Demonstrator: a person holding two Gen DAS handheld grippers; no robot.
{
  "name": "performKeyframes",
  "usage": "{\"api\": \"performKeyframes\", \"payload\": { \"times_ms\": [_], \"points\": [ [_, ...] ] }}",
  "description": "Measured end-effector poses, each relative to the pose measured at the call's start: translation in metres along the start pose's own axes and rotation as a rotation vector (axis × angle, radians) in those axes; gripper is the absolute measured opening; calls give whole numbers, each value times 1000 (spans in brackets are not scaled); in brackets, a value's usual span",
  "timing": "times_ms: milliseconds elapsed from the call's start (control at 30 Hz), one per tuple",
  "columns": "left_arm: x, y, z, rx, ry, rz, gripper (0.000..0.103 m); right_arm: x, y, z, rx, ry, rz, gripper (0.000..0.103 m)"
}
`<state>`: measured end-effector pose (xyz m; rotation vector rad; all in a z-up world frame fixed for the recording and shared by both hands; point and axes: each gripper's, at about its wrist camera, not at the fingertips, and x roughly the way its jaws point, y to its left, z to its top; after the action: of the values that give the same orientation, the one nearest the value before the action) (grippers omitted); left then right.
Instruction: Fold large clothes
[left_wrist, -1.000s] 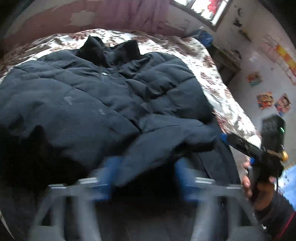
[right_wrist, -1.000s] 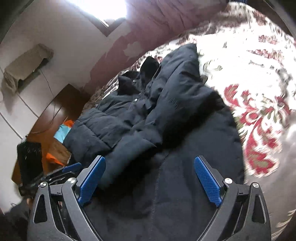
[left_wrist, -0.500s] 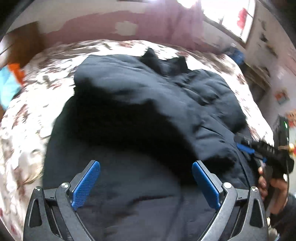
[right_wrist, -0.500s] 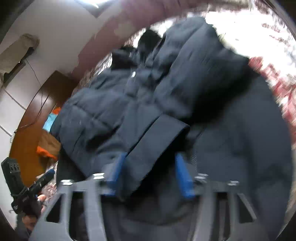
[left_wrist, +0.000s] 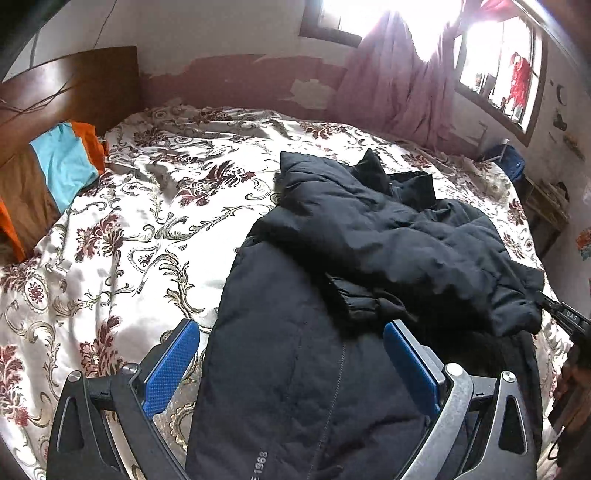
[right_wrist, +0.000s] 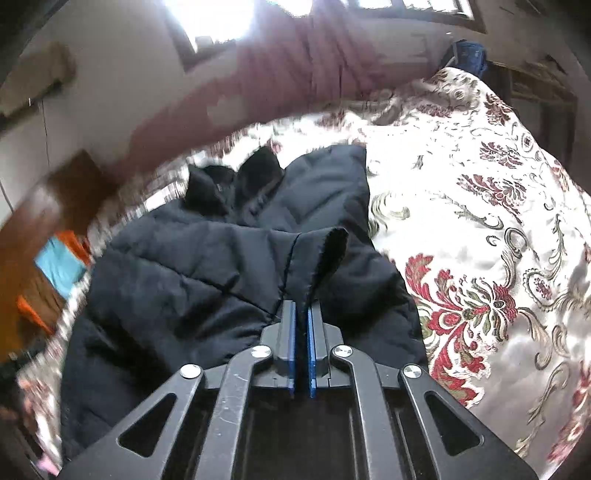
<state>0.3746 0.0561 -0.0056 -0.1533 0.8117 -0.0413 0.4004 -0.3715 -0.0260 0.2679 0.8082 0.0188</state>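
A dark navy puffer jacket (left_wrist: 332, 369) lies on the floral bedspread (left_wrist: 129, 240), collar towards the far wall. One sleeve is folded across its chest, cuff (left_wrist: 354, 299) near the middle. My left gripper (left_wrist: 291, 369) hovers open over the jacket's lower left part, its fingers apart from the cloth. My right gripper (right_wrist: 301, 314) is shut on the other sleeve's cuff (right_wrist: 325, 251), which stands up from its pads, lifted off the jacket body (right_wrist: 177, 288). In the left wrist view the right gripper (left_wrist: 563, 317) shows at the right edge by that sleeve's end.
A wooden headboard (left_wrist: 74, 85) and orange, teal and brown pillows (left_wrist: 62, 162) sit at the left end of the bed. A mauve curtain (left_wrist: 391, 88) and bright windows line the far wall. A blue bag (left_wrist: 511, 166) stands beyond the bed's far right corner.
My right gripper went from wide open to shut on the sleeve cuff and rose with it. My left gripper swung left and up, away from the folded sleeve, staying open.
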Motion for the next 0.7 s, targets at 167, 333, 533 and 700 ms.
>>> {"api": "performKeyframes", "payload": {
  "times_ms": [167, 333, 533, 700],
  "points": [
    [26, -5, 10, -28, 16, -5, 100, -9, 21, 11, -139, -102, -78, 20],
    [56, -46, 48, 60, -33, -30, 100, 23, 60, 29, -282, -24, 89, 29],
    [114, -98, 74, 181, 5, -34, 100, 83, 77, 23, -341, 147, 160, 29],
    [157, -127, 51, 407, 81, 88, 102, 104, 76, 3, -360, 183, 179, 29]
  ]
}}
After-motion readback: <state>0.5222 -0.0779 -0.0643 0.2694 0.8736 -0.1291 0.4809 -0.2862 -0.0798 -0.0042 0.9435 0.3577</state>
